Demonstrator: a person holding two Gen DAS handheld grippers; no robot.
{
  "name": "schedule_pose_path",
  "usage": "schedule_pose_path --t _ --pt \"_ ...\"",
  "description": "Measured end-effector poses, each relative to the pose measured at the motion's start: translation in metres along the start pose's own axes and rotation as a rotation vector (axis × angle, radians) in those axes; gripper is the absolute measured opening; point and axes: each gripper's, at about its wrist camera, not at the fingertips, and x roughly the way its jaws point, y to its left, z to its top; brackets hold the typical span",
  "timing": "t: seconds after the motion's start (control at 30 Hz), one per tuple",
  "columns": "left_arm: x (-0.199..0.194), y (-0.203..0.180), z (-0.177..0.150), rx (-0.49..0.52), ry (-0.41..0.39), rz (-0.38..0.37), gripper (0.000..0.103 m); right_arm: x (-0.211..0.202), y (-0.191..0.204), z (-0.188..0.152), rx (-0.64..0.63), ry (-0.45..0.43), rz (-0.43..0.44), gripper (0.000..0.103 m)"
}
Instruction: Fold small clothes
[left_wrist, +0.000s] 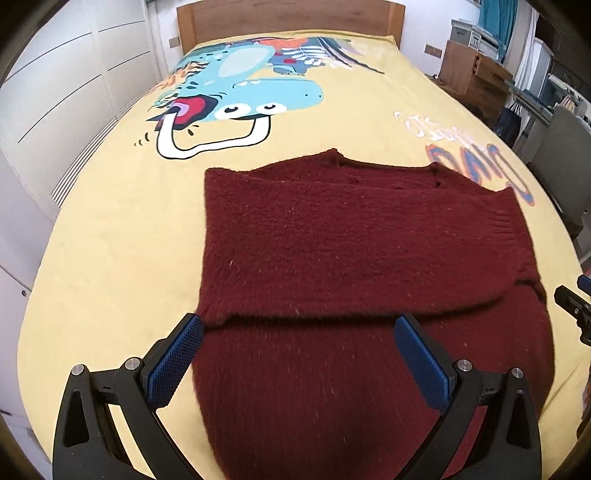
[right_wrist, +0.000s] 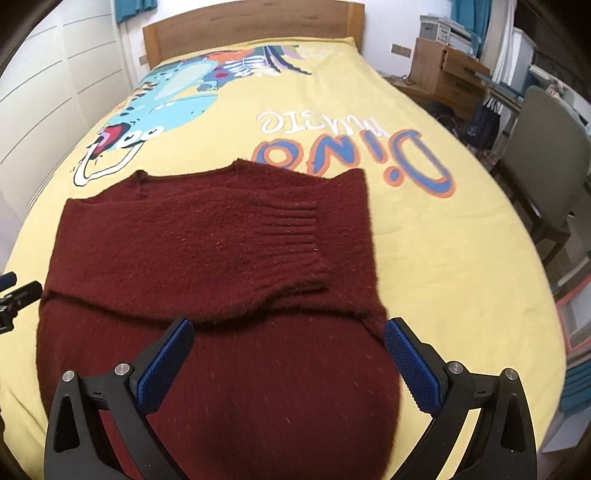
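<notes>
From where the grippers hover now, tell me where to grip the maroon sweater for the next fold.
Take the sweater by its near hem, one corner per gripper, coming in low from the foot of the bed. Both sleeves already lie folded across the chest, ribbed cuff on top, so the lower body is the free flap. The left gripper and right gripper are open above it.

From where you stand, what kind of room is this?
Most likely a bedroom: a bed with a wooden headboard, a yellow dinosaur bedspread with a maroon sweater on it, and a wardrobe alongside.
</notes>
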Motion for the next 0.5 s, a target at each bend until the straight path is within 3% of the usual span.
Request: schedule_pose_path --t 0.27,0.5 --pt "-0.032 -0.002 -0.033 0.033 -0.009 0.043 0.102 -0.056 -0.013 -0.023 -0.016 -0.050 -0.036 0.103" --pt "-0.037 0.007 -0.077 -0.029 0.068 0.016 0.102 -0.075 -0.029 -0.054 0.003 -0.035 -0.057 0.103"
